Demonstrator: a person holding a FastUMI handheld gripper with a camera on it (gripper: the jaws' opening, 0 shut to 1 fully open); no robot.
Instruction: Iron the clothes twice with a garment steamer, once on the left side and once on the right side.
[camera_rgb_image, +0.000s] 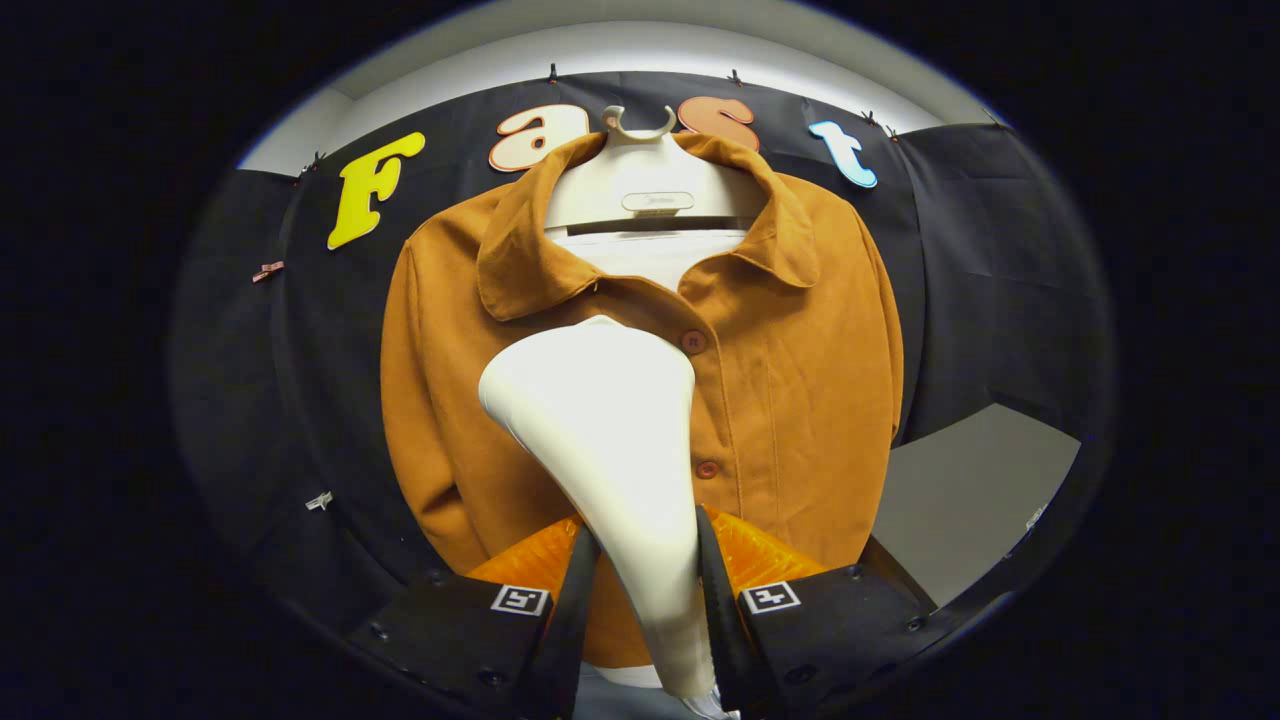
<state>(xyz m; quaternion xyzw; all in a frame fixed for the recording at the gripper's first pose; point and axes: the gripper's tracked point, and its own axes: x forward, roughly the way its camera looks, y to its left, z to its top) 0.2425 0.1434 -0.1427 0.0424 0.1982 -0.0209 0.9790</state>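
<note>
An orange-brown buttoned jacket hangs on a white hanger stand straight ahead of me. My gripper is shut on the white garment steamer, both fingers pressing on its handle. The steamer's broad head rises ahead of the fingers and sits against the jacket's chest, just left of the button line and below the collar. The head hides the part of the jacket behind it.
Black cloth walls stand behind and beside the jacket. A grey floor patch shows at the lower right. Small clips pin the cloth at the left.
</note>
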